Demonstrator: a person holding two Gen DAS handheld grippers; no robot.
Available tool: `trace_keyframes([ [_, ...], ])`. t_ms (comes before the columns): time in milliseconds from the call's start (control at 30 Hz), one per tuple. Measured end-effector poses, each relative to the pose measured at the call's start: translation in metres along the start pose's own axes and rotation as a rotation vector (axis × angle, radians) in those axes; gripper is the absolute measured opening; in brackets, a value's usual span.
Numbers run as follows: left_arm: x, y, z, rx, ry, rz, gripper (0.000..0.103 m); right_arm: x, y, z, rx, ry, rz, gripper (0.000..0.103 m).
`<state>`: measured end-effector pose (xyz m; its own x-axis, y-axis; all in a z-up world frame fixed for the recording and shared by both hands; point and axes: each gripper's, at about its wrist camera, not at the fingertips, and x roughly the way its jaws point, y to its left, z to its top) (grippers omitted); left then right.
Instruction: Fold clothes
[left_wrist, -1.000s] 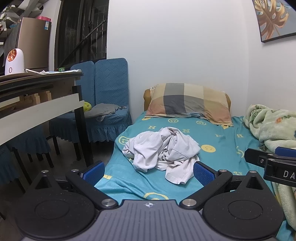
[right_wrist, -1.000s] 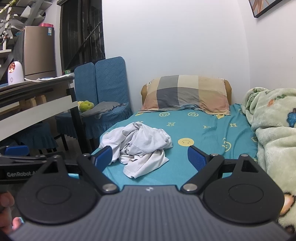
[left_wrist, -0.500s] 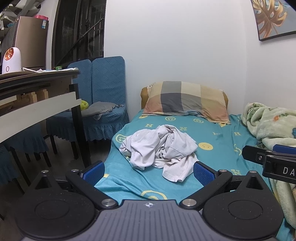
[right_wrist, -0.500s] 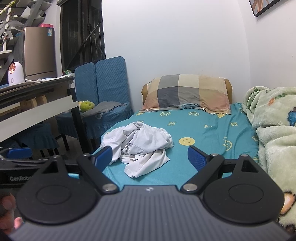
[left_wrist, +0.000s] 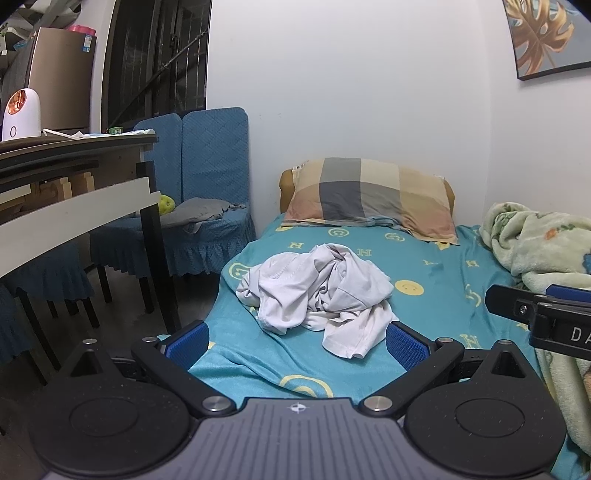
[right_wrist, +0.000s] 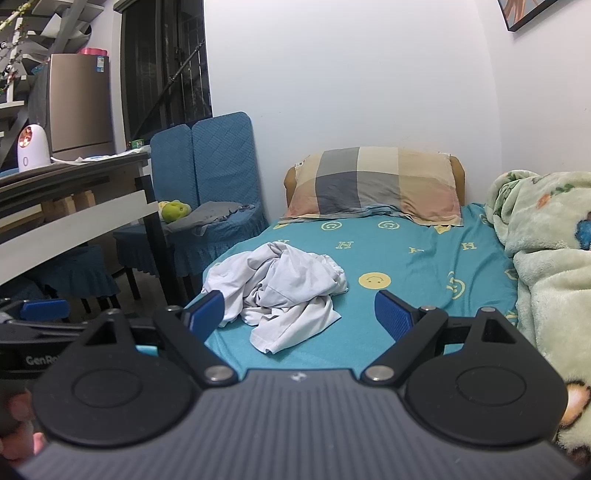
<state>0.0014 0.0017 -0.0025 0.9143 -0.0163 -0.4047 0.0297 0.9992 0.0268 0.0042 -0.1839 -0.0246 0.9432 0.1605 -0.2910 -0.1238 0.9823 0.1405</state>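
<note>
Nearer crumpled shirt (left_wrist: 317, 291), both grippers (left_wrist: 297, 341) agape, empty

Right gripper (right_wrist: 299, 314) with blue pads spread wide and empty, crumpled white garment (right_wrist: 282, 291) on teal bedsheet (right_wrist: 406, 266) just ahead between them, plaid pillow (right_wrist: 373, 184) farther ahead, green blanket (right_wrist: 546, 258) to its right, left gripper (right_wrist: 40, 314) at its left.

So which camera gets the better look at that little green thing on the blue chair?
The right wrist view: the green toy sits in the open on the chair beside a grey cloth. In the left wrist view the table leg hides most of the toy.
</note>
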Motion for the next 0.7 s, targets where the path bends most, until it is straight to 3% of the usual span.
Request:
trace_keyframes([
  [200,0.011,0.004,0.002,-0.021,0.022,-0.01,0.103,0.0,-0.003,0.0,0.015,0.003,0.0,0.09],
  [367,0.053,0.01,0.032,-0.1,0.03,-0.027,0.101,0.003,-0.007,-0.007,0.028,0.008,0.001,0.09],
  [467,0.095,0.017,0.048,-0.12,0.023,-0.029,0.101,0.014,-0.012,-0.01,0.048,0.034,0.003,0.09],
  [700,0.225,0.051,0.061,-0.235,0.11,-0.039,0.097,0.048,-0.028,-0.019,0.112,0.094,0.008,0.09],
])
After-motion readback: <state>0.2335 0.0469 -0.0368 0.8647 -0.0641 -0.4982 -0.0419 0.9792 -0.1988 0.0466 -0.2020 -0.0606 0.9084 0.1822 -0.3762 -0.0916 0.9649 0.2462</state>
